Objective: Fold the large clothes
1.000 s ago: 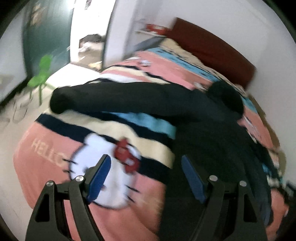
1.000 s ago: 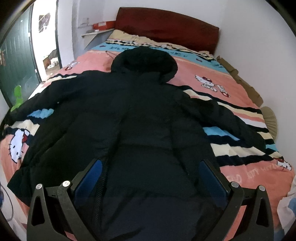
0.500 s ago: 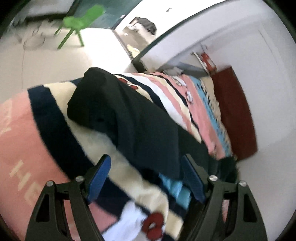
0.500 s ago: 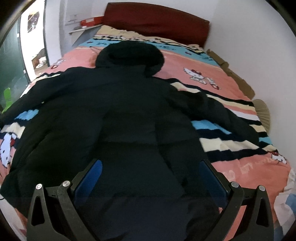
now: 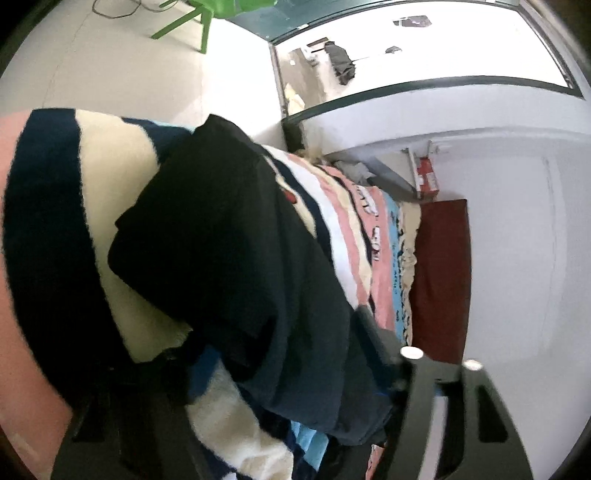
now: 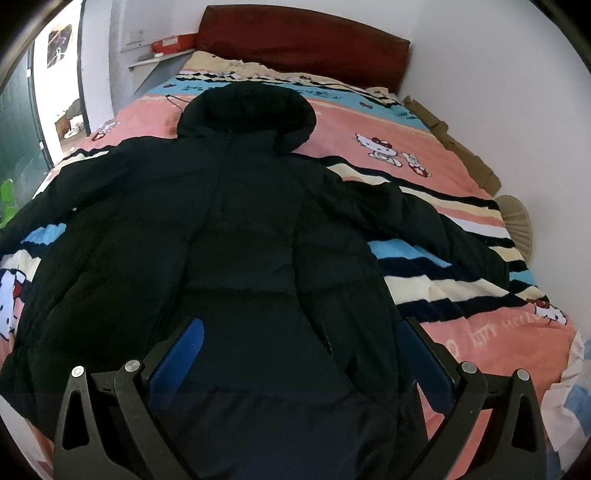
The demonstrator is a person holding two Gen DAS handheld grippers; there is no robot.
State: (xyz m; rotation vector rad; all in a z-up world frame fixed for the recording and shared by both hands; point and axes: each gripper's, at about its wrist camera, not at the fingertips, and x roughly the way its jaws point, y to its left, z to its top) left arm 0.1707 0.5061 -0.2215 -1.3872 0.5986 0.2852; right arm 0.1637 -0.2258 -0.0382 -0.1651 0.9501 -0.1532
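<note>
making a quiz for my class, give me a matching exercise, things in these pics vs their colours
Things:
1. coat
2. headboard
3. chair
4. box on the shelf

Colours:
a. green
b. orange-red
c. black
d. dark red

Pairs: 1-c, 2-d, 3-a, 4-b

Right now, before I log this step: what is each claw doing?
Left claw: open, coat sleeve lying between its fingers, not clamped.
Right claw: open, empty, above the black coat.
</note>
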